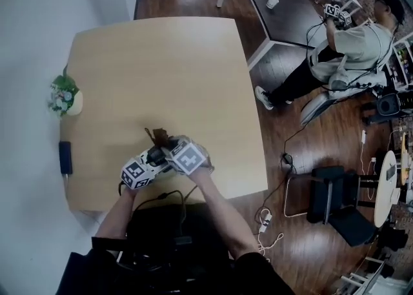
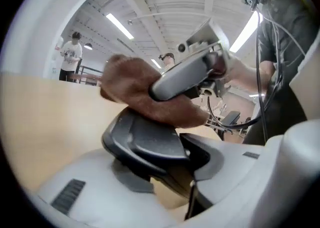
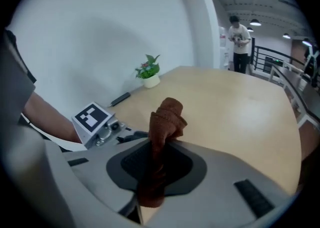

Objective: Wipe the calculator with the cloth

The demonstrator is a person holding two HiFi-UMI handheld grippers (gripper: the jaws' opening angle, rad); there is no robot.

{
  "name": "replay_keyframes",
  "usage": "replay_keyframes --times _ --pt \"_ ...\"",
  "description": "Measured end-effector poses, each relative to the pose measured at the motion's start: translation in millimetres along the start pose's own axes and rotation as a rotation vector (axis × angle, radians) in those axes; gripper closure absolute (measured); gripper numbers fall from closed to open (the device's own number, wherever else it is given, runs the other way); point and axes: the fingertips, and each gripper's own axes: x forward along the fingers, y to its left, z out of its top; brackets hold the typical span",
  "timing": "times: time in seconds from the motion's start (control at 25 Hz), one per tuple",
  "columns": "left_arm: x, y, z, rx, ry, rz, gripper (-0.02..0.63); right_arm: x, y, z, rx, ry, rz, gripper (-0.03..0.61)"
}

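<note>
My left gripper (image 2: pixel 161 148) is shut on a dark grey calculator (image 2: pixel 142 139), which it holds tilted just above the wooden table (image 1: pixel 161 68). A brown cloth (image 2: pixel 131 88) rests on the calculator's far end. My right gripper (image 3: pixel 159 168) is shut on that cloth (image 3: pixel 163 122), and its bunched end sticks up beyond the jaws. In the head view both grippers meet near the table's front edge: the left gripper (image 1: pixel 153 157) comes from the left, the right gripper (image 1: pixel 170 147) from the right, with the cloth (image 1: pixel 158 137) just past them. The calculator is mostly hidden there.
A small potted plant (image 1: pixel 63 95) and a dark flat device (image 1: pixel 65 157) sit at the table's left edge. To the right, past the table, are cables on the floor (image 1: pixel 268 223), a dark table with a cup (image 1: pixel 272 2) and a seated person (image 1: pixel 352 48).
</note>
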Motion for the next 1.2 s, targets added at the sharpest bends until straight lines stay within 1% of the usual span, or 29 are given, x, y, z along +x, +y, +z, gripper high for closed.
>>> replay_keyframes --times 0.08,0.16,0.24,0.28,0.32,0.36,0.4,0.52,0.6,0.64,0.68,0.72,0.76,0.8,0.84,0.88,0.92,0.96,1.0,1.08,1.16,1.2 --pt "-2 3 -1 -0.009 -0.003 0.007 0.443 -10 -35 -9 0.1 -0.024 -0.002 0.51" --pt "-5 3 -2 -0.013 -0.006 0.015 0.443 -17 -63 -24 0.186 -0.014 -0.006 0.509" --pt "-7 2 -2 -0.03 -0.014 0.024 0.443 -24 -90 -51 0.212 0.052 -0.072 0.511" --pt "-8 4 -2 -0.057 -0.02 0.031 0.443 -29 -99 -64 0.217 0.078 -0.107 0.512" --pt "-10 7 -2 -0.101 -0.029 0.04 0.445 -34 -102 -74 0.225 0.083 -0.127 0.514" --pt "-13 11 -1 -0.166 -0.043 0.047 0.45 -37 -98 -79 0.231 0.07 -0.129 0.514" --pt "-18 16 0 -0.249 -0.065 0.049 0.463 -37 -87 -79 0.227 0.047 -0.114 0.514" --pt "-42 33 15 -0.518 -0.181 0.037 0.466 -6 -33 -70 0.163 -0.023 0.0 0.514" --pt "-66 40 23 -0.663 -0.264 0.047 0.46 25 2 -58 0.123 -0.066 0.071 0.512" --pt "-78 43 26 -0.72 -0.301 0.058 0.441 39 14 -49 0.117 -0.094 0.102 0.512" --pt "-90 47 30 -0.765 -0.339 0.068 0.408 49 23 -37 0.118 -0.123 0.136 0.512" --pt "-100 50 37 -0.802 -0.383 0.071 0.382 56 31 -24 0.12 -0.148 0.179 0.512" --pt "-108 53 46 -0.837 -0.431 0.066 0.371 61 37 -12 0.122 -0.164 0.23 0.512" --pt "-114 55 57 -0.869 -0.473 0.062 0.361 65 41 -2 0.13 -0.17 0.284 0.512" --pt "-117 57 65 -0.898 -0.499 0.065 0.33 69 43 3 0.14 -0.163 0.328 0.512" --pt "-117 58 71 -0.923 -0.509 0.071 0.301 73 42 5 0.148 -0.146 0.357 0.512" --pt "-114 59 77 -0.941 -0.51 0.078 0.253 75 38 4 0.151 -0.123 0.369 0.512" --pt "-109 58 83 -0.952 -0.51 0.082 0.228 76 33 2 0.154 -0.103 0.371 0.512" --pt "-102 58 89 -0.957 -0.513 0.083 0.216 76 26 -1 0.158 -0.09 0.365 0.512" --pt "-88 58 97 -0.964 -0.517 0.076 0.215 73 10 -9 0.17 -0.07 0.341 0.515" --pt "-71 59 96 -0.967 -0.496 0.058 0.209 70 -8 -21 0.173 -0.043 0.296 0.515" --pt "-62 59 91 -0.975 -0.48 0.049 0.21 68 -19 -28 0.175 -0.028 0.259 0.515"
